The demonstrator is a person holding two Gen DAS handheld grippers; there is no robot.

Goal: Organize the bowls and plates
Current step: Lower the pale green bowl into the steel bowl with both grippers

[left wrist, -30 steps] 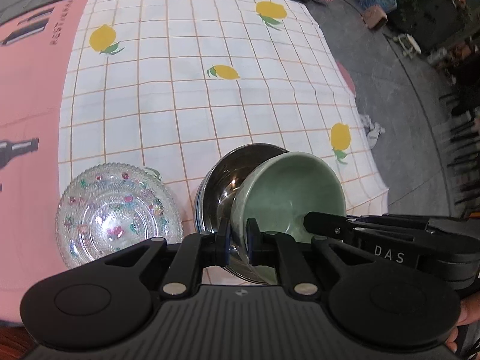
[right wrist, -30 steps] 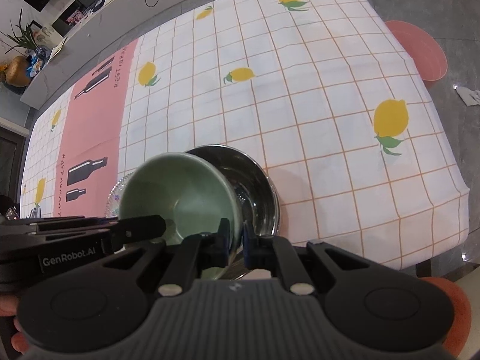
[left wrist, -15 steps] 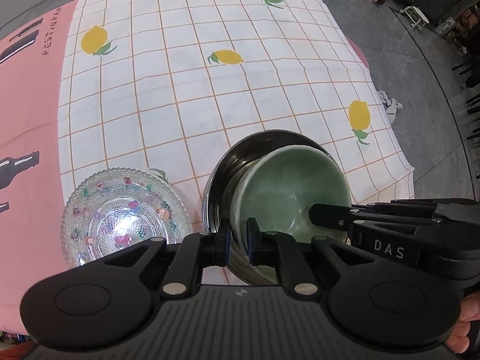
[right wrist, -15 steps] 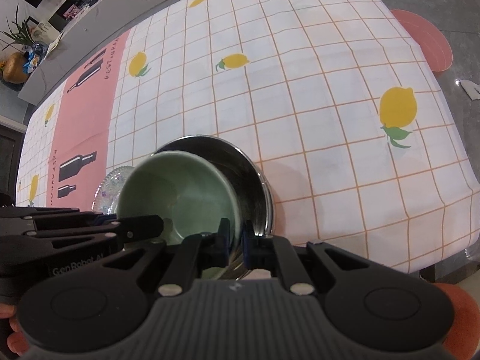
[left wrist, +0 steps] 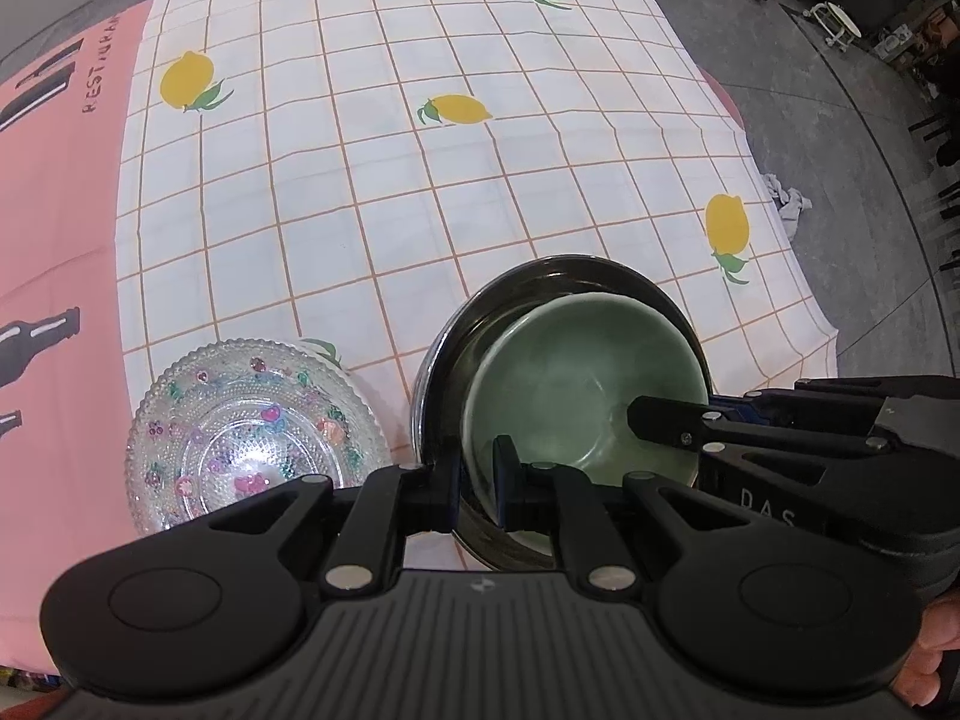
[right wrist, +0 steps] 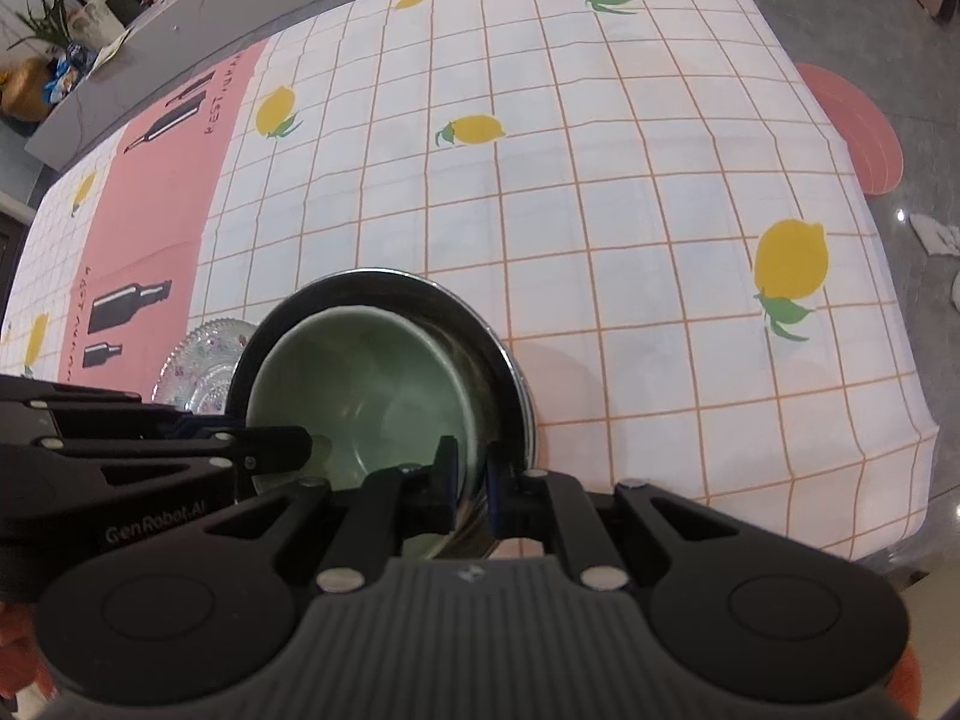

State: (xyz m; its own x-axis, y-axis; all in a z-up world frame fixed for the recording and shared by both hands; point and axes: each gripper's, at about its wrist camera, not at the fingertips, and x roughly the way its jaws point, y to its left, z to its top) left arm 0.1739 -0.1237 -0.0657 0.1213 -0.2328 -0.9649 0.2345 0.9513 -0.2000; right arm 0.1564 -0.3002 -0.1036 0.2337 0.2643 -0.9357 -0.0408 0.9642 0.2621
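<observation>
Green ceramic bowl point(left wrist: 576, 396) sits low and right of centre in the left wrist view, nested inside the steel bowl point(left wrist: 480, 324), whose dark rim rings it. The left gripper point(left wrist: 477, 474) is pinched narrow on the green bowl's near-left rim, one finger inside and one outside the wall. In the right wrist view the right gripper point(right wrist: 467, 474) clamps the green bowl point(right wrist: 372, 384) at its near-right rim in the same way, inside the steel bowl point(right wrist: 480, 336). Each view shows the other tool reaching across the bowl from the side. A patterned glass plate point(left wrist: 252, 432) lies on the tablecloth point(left wrist: 420, 180) just beside the steel bowl at lower left; whether they touch cannot be told.
</observation>
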